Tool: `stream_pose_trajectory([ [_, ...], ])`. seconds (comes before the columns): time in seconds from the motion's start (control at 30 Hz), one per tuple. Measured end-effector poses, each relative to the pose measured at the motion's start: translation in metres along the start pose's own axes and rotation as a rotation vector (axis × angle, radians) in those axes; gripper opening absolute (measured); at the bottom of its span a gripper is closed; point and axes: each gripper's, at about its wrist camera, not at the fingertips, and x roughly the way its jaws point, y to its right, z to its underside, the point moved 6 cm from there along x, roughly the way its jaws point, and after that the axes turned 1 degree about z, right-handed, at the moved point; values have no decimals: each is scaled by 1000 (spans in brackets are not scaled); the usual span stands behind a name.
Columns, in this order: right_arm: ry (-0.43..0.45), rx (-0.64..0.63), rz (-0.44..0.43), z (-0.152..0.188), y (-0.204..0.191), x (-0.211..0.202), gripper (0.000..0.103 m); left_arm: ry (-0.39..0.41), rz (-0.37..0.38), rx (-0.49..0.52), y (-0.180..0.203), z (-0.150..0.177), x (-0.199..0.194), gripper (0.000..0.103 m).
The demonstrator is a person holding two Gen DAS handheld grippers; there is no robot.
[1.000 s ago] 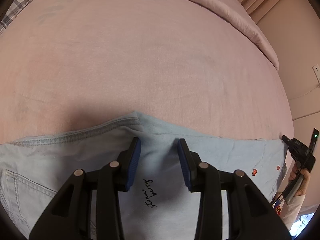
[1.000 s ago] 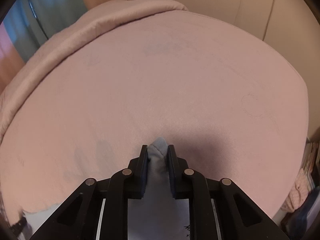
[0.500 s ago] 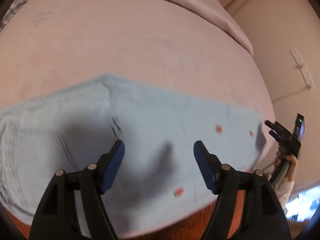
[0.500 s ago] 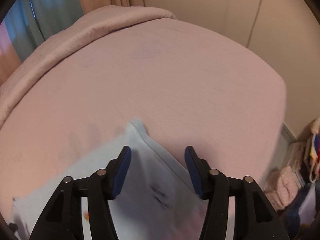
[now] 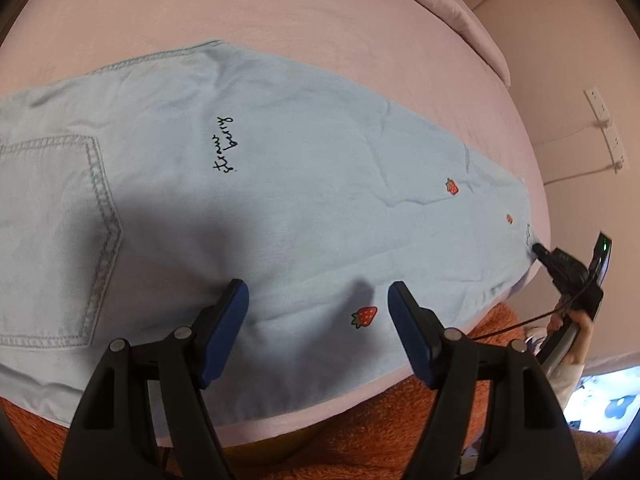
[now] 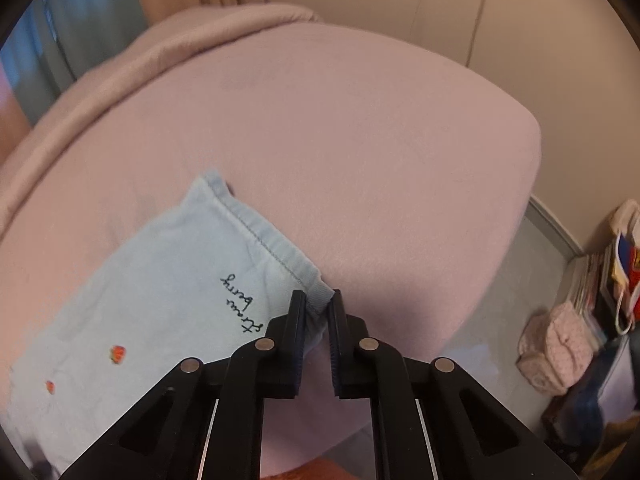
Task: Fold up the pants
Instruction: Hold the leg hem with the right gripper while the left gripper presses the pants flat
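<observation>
While the right gripper (image 6: 316, 304), jaws having just closed, pinches the hem corner of the one pair of pale-blue denim pants (image 5: 280, 184) on the pink bed (image 5: 280, 12), the left gripper (image 5: 318, 300) hovers apart above mid-leg; the leg runs lengthwise between both.

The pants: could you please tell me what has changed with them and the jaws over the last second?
The left gripper let go and hangs open above the pants. The right gripper released, then just closed its jaws on the hem corner. The pants remain flat on the pink bed.
</observation>
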Motion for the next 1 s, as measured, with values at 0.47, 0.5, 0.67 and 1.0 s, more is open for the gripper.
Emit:
stream_pose_trajectory([
  [0.47, -44, 53, -16, 14, 5, 27, 7, 29, 22, -7, -6, 5, -1, 81],
  [0.5, -41, 55, -20, 14, 5, 26, 7, 36, 24, -10, -6, 6, -1, 81],
  [0.67, -26, 92, -58, 17, 11, 27, 8, 70, 58, -50, -7, 5, -4, 87],
  [1.0, -20, 108, -75, 18, 9, 25, 15, 142, 85, -131, -10, 12, -16, 88],
])
